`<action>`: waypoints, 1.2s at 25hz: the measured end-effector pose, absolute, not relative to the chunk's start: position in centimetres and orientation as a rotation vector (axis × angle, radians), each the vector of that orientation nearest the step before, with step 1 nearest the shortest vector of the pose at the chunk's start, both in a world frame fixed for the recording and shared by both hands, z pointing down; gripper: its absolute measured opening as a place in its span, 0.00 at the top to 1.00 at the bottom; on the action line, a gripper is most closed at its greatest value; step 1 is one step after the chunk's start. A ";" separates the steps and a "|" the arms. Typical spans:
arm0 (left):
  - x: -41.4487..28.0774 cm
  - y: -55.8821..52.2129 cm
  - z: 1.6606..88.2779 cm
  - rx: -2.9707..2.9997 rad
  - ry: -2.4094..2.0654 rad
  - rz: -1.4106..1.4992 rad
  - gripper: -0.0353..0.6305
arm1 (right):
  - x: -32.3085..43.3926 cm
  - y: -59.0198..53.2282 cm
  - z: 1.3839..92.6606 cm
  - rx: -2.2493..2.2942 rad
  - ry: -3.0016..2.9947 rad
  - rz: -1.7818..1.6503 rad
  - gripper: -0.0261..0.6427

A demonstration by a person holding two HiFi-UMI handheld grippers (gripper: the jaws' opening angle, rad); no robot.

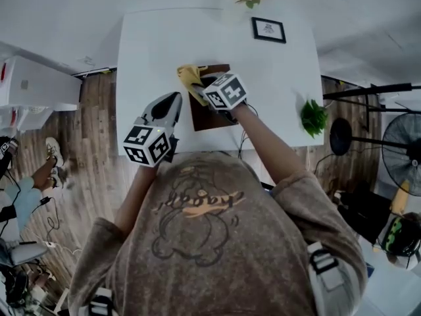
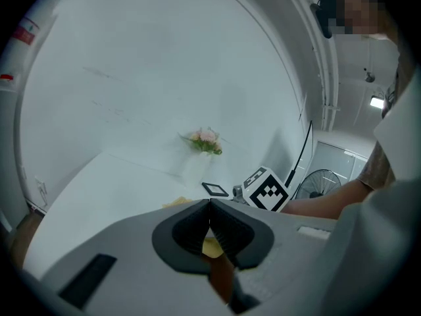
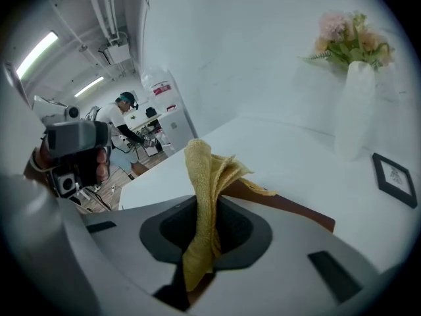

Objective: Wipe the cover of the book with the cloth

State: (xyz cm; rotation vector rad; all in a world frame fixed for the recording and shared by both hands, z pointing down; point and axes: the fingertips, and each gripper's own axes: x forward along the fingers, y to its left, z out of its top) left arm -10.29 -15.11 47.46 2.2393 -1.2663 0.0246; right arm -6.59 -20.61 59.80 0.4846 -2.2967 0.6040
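The book (image 1: 208, 116) is lying flat near the front edge of the table (image 1: 145, 51) with its brown cover up, so the whole cover is being offered to the wipe. The cloth (image 3: 200, 196) is being pinched in a bunched fold by the right gripper (image 1: 209, 85), its jaws clamped on it. The loose end is being draped over the book's far left corner, probably as the start of a stroke. Whether the cloth is being pressed onto the cover or is only brushing it cannot quite be judged from these angles.

The left gripper (image 2: 210, 216) is being held to the left of the book, above the table's near edge, with its jaws drawn together on nothing. It is judged to be idle and is being held clear of the wiping path.

A picture frame (image 1: 268, 29), a vase of flowers (image 3: 354, 117) and a small green plant (image 1: 314, 116) are standing well apart from the book, so no obstacle is being posed.
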 end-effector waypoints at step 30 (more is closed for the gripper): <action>-8.2 -17.1 48.1 2.279 -1.159 0.064 0.94 | 3.1 -27.1 59.8 0.873 -2.246 0.683 0.87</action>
